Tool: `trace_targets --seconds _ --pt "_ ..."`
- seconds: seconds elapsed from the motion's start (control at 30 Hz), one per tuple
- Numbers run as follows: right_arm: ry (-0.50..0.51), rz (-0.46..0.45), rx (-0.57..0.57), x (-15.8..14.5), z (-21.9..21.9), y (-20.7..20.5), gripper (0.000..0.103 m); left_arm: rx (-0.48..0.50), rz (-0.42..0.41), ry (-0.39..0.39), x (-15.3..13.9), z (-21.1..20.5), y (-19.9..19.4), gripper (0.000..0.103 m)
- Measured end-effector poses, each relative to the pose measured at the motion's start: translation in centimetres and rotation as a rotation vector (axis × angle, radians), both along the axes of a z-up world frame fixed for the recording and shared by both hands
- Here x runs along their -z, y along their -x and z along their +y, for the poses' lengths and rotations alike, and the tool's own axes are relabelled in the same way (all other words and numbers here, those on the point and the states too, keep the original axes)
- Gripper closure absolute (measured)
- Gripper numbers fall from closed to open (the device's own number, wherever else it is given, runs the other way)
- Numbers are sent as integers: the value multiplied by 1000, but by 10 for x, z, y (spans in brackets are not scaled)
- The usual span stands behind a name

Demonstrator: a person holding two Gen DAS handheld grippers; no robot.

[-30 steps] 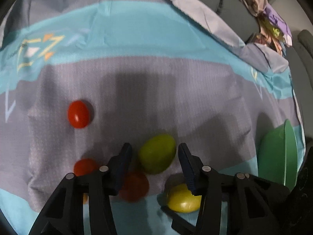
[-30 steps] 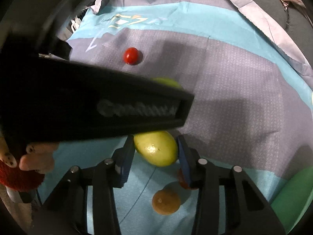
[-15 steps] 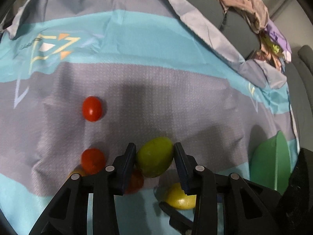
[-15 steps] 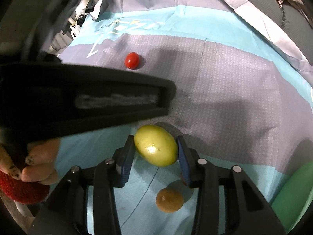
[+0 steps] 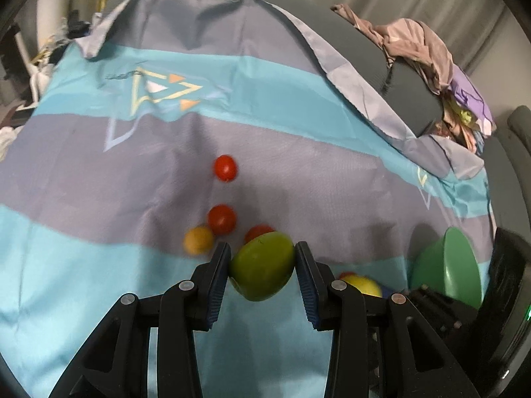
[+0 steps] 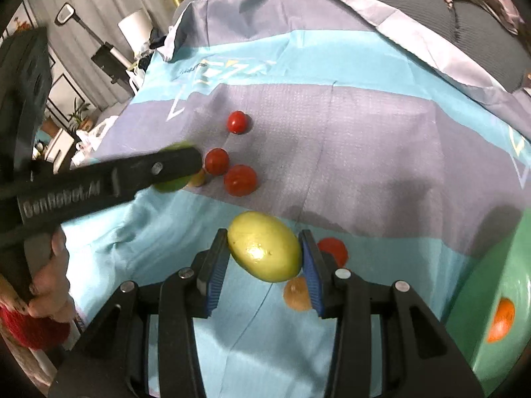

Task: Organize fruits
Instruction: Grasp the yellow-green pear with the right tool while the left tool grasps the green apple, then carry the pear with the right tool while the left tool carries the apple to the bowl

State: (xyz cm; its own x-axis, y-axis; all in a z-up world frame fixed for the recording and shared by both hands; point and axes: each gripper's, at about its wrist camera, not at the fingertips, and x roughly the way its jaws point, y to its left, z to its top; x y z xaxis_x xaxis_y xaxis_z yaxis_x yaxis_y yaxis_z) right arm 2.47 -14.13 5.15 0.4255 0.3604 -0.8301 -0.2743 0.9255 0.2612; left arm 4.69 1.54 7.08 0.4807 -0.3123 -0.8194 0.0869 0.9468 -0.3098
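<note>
Fruit-gathering is mid-carry: the left claw (image 5: 262, 260) grips a green fruit (image 5: 262, 267) and the right claw (image 6: 264, 253) a yellow fruit (image 6: 265, 247), both left of the green bowl (image 6: 497, 282). Next, each should probably swing over that bowl and release.

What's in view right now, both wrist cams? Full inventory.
Green oval fruit: 1, green, clamped in the left hand-held gripper.
Yellow oval fruit: 1, yellow-green, clamped in the right hand-held gripper.
Small red round fruits: 4, red, on the cloth.
Small tan round fruits: 2, yellowish-brown, on the cloth.
Green plastic bowl: 1, green, right edge, holding one orange fruit.
Striped fabric cloth: 1, turquoise and grey, under everything.
Crumpled clothes pile: mauve, far right.
Left hand-held gripper: black, shut.
Right hand-held gripper: black, shut.
</note>
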Motion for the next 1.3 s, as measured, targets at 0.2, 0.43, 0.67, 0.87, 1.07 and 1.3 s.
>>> trace_targets --seconds 0.2,0.43,0.67,0.87,1.07,1.3 --pt "-44 10 52 4 -18 22 60 -7 -3 46 6 5 33 63" --pt "-90 -6 75 -1 -28 34 60 22 -11 5 17 -2 51 63" --pt "-122 -17 54 -8 -28 39 60 69 -74 -4 8 -13 62 63" --pt "-131 -27 63 -13 -34 43 60 100 -101 -9 2 -23 69 63" --pt "-141 -53 71 -23 -39 47 60 117 -127 -5 -6 -30 75 63" --pt "-149 -71 90 -30 -47 50 60 142 -152 1 -16 -41 81 63"
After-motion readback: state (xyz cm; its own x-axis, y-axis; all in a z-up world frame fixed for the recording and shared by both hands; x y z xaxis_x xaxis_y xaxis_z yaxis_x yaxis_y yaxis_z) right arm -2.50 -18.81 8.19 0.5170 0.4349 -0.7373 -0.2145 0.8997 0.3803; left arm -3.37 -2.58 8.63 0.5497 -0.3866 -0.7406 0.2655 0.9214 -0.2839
